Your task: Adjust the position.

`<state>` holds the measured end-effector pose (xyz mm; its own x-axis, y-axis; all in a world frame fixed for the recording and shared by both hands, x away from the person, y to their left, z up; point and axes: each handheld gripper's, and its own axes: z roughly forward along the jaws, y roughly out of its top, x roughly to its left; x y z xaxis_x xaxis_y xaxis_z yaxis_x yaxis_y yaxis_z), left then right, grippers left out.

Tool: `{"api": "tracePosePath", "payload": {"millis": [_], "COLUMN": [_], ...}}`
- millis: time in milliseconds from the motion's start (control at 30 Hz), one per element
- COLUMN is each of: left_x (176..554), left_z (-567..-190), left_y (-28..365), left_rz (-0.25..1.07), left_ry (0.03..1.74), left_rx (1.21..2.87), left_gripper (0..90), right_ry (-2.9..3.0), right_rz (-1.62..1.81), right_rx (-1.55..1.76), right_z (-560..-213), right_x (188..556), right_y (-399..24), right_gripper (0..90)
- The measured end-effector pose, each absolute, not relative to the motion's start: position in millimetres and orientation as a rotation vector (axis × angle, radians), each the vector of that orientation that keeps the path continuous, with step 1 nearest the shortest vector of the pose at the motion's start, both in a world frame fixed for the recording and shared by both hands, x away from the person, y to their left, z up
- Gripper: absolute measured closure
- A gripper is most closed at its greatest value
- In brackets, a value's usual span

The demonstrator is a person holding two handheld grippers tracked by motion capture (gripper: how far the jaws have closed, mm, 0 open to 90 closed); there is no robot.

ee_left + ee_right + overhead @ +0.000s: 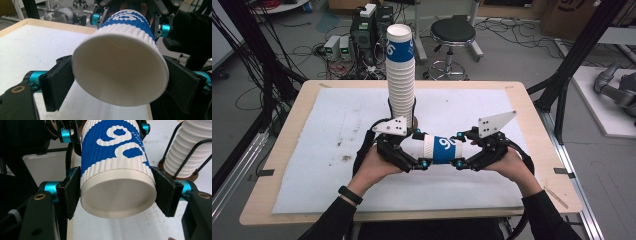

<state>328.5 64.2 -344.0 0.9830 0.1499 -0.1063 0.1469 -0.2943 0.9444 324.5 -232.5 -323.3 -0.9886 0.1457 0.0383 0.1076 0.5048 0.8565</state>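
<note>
- The table (287,150) carries a white mat (337,125) over most of its top, giving a plain work surface; a few dark smudges mark the mat on its left side.
- A tall stack of cups (400,75) stands upright at the far middle of the mat, kept in a wire holder (414,107) that probably stops it from toppling.
- A single ribbed paper cup (439,149), white with a blue band, lies on its side in the air above the near middle of the mat, just near of the stack, held between the two tools.
- The left gripper (414,150) has its jaws closed on the cup's wide open end, one pad pressing each side of the rim, as its own view shows.
- The right gripper (458,149) has its jaws closed on the narrow bottom end, pads touching both sides.
- Gripping opposite ends suggests a pull along the cup's length, perhaps to part nested cups; whether more than one cup is held I cannot tell.
</note>
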Motion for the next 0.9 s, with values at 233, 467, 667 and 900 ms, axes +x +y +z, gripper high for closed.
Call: {"api": "tracePosePath", "payload": {"millis": [233, 467, 667, 900], "left_x": [332.9, 332.9, 333.2, 332.6], "left_z": [-348.8, -350.6, -349.2, -347.8], "left_y": [67.7, 63.7, 66.9, 68.3], "left_rz": [-0.099, -0.152, -0.156, -0.136], "left_ry": [0.231, 0.221, 0.210, 0.209], "left_rx": [1.771, 1.718, 1.699, 1.706], "left_gripper": [11.7, 11.6, 16.2, 18.7], "right_ry": [2.636, 2.616, 2.604, 2.620], "right_rz": [1.649, 1.722, 1.733, 1.709], "right_rx": [0.230, 0.190, 0.175, 0.182], "right_z": [-319.6, -322.3, -324.2, -325.7], "right_x": [324.7, 325.5, 325.6, 325.8], "right_y": [-242.0, -243.7, -242.0, -239.9], "right_gripper": [30.1, 30.0, 30.2, 30.2]}}
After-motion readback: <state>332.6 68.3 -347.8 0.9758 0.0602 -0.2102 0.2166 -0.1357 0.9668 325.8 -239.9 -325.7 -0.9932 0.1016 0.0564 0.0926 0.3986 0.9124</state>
